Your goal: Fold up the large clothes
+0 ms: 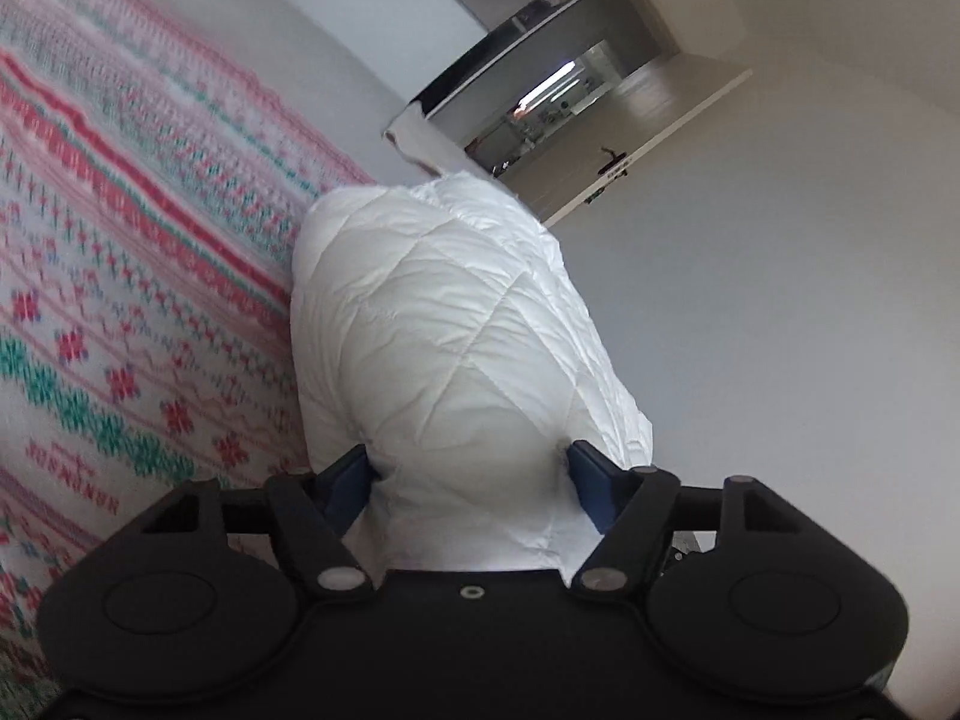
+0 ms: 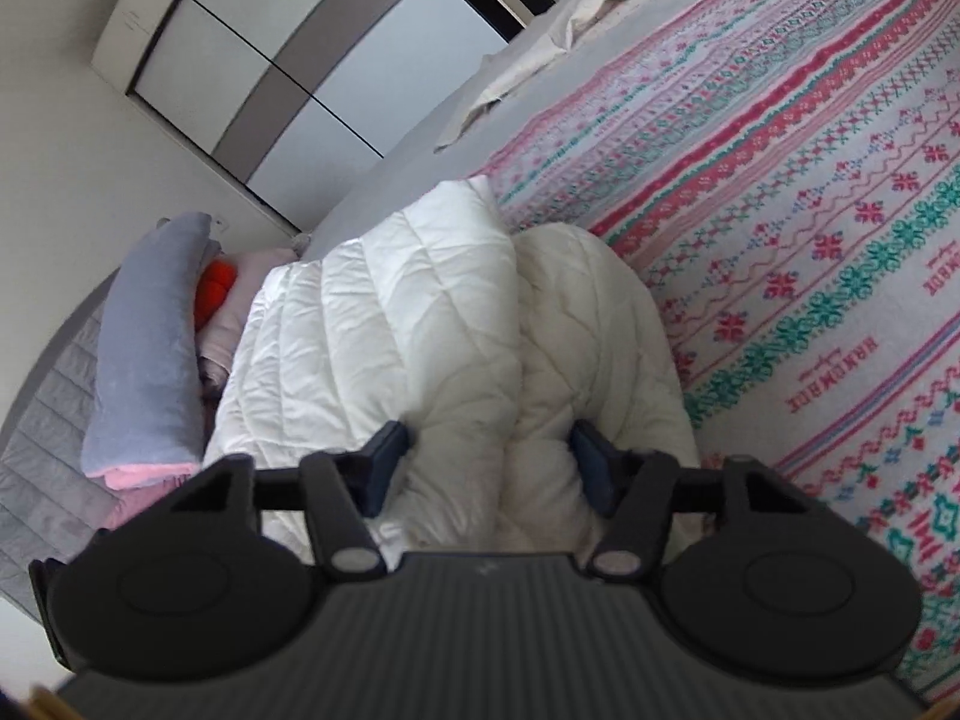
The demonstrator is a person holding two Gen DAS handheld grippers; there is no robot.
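Both the left hand-held gripper (image 1: 468, 474) and right hand-held gripper (image 2: 489, 459) are pinching bunched-up folds of the white quilted jacket (image 2: 420, 324), sitting on the bed's patterned blanket (image 2: 810, 210).

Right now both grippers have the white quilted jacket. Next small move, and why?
Probably lower both together onto the patterned blanket. The left gripper and right gripper each pinch a thick bunch of the white jacket, and in the left view it looks lifted off the bed.
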